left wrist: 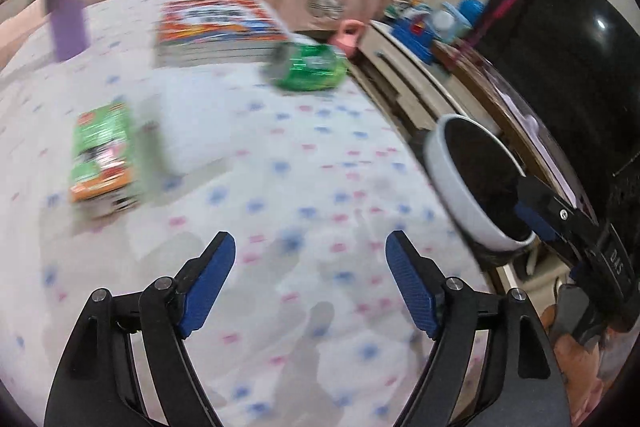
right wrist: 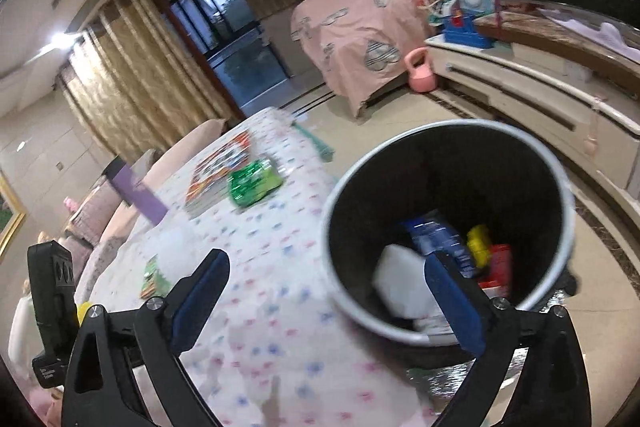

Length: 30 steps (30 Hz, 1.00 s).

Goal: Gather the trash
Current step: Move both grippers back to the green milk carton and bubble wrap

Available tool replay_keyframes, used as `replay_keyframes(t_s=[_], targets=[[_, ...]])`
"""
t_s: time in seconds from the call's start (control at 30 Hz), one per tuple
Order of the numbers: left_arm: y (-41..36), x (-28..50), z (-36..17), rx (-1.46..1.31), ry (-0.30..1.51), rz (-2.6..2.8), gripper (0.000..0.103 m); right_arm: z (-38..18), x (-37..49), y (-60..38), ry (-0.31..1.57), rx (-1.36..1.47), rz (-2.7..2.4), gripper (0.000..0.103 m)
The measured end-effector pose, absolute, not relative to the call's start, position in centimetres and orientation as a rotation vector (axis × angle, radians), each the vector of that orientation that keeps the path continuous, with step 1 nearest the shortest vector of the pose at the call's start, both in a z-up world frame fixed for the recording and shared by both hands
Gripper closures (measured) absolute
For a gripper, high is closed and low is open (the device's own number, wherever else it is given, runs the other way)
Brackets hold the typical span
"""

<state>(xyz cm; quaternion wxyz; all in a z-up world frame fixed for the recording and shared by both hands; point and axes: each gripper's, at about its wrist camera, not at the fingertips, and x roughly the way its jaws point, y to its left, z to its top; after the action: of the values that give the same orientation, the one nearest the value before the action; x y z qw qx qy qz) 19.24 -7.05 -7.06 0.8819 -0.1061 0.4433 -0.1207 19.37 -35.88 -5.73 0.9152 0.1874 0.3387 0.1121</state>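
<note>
White dotted tablecloth (left wrist: 304, 187) under both tongs, left gripper (left wrist: 310, 259) and right gripper (right wrist: 326, 291) wide, bin (right wrist: 444, 227) alongside.

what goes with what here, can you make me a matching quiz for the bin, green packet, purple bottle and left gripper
Things:
1. bin
2. green packet
3. purple bottle
4. left gripper

Descriptions:
A. lying beside the book stack
B. open, holding nothing
C. standing at the table's far side
D. beside the table, trash inside

Pairs: 1-D, 2-A, 3-C, 4-B
</note>
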Motion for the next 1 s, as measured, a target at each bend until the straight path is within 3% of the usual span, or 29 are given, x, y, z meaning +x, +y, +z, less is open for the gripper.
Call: replay_keyframes(t_s=[0.43, 0.87, 1.0], targets=[[3.2, 17.4, -8.3, -0.322, 0.906, -0.059, 0.023, -7.4, 20.3, -25.8, 0.768, 0.295, 0.389, 0.001], [5.2, 18.2, -9.1, -0.339, 0.916, -0.036, 0.023, -7.7, 23.0, -19.8, 0.797, 0.235, 0.516, 0.001], [5.3, 18.9, -9.3, -0.337, 0.919, -0.031, 0.023, -8.2, 24.8, -18.3, 0.82, 0.234, 0.544, 0.01]])
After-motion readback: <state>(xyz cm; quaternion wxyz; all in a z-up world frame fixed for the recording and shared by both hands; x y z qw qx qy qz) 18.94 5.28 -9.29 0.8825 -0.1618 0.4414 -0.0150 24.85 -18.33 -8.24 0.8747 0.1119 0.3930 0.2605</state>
